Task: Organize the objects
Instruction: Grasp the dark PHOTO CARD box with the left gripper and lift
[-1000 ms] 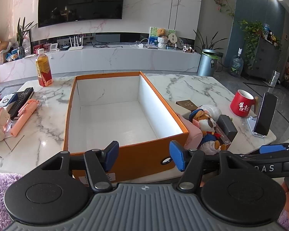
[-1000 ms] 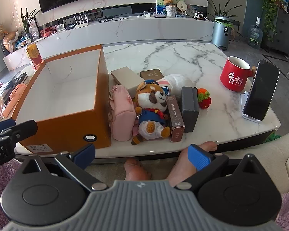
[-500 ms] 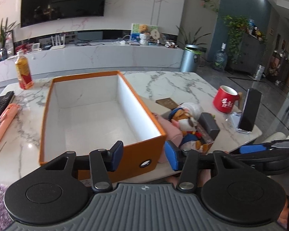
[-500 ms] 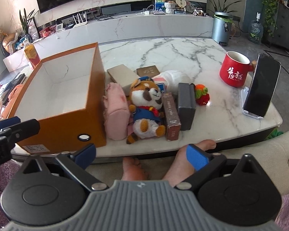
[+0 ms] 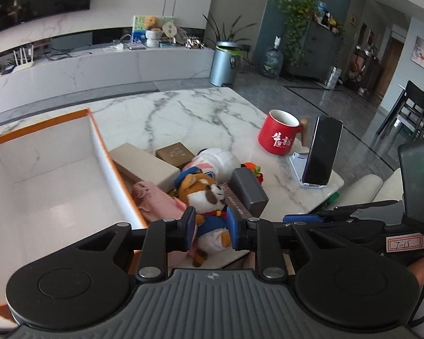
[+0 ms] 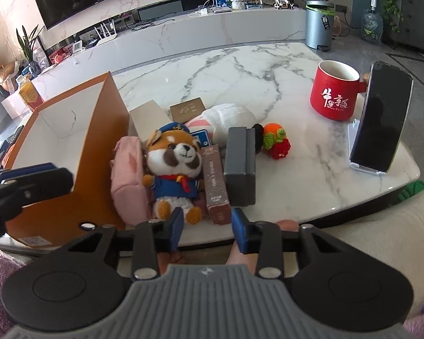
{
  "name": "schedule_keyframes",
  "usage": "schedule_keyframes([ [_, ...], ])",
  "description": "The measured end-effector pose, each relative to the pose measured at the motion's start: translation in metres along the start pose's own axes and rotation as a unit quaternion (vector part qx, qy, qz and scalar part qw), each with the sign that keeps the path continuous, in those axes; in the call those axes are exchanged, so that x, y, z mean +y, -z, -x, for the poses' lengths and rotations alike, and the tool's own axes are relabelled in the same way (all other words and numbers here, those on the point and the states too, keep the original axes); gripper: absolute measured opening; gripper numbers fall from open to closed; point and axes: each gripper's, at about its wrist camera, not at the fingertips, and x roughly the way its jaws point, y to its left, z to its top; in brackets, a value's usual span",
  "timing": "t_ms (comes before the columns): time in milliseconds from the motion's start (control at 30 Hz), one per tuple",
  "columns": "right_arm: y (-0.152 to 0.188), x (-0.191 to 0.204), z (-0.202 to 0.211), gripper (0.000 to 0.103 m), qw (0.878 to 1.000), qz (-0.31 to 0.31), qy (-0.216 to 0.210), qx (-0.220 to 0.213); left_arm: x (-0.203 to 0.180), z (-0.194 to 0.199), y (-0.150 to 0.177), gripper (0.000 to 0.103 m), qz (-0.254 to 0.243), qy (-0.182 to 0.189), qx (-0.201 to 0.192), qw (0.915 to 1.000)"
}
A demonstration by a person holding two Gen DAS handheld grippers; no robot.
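Marble-topped, the coffee table [image 6: 240, 67] fills both views, with a living room and a long TV console behind it. Ahead and to the left of the right gripper [image 6: 207, 229] stands the orange box [image 6: 99, 141], open at the top and bare inside, apparently the place the clutter is meant to go. The things to be sorted lie in a tight row just beyond the right gripper's tips: a pink pouch [image 6: 127, 175] against the box wall, a plush raccoon [image 6: 173, 166] in a blue sailor suit beside it, then a brown carton [image 6: 216, 183] and a dark grey case [image 6: 240, 166]. A small crocheted toy [image 6: 277, 141] lies a little further off.

Both tools are partly open and hold nothing. The right gripper hangs off the near table edge, short of the carton and the plush's feet. The left gripper [image 5: 211, 227] frames the plush's body between its blue pads in its own view, though I cannot tell whether they touch it. That alignment suggests the plush is the first pick, being soft and nearest the box. Far right of both grippers, a red mug [image 6: 335, 93] and a phone on a stand [image 6: 381, 121] sit apart from the pile.
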Motion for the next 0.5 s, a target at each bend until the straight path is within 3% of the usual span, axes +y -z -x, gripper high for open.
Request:
schedule_keyframes([
  [300,-0.042,-0.034,-0.031,0.038,1.0,-0.01,-0.014,0.017,-0.005,-0.042,-0.02,0.029,0.024,0.039,0.04,0.9982],
  [400,-0.049,-0.043,-0.048,0.038,0.998,-0.035,-0.044,0.025,-0.006,-0.053,-0.027,0.029,0.034,0.04,0.041,0.9978],
  [500,-0.052,-0.042,-0.059,0.042,0.999,-0.031,-0.039,0.017,-0.006,-0.064,-0.033,0.029,0.044,0.038,0.046,0.9973],
])
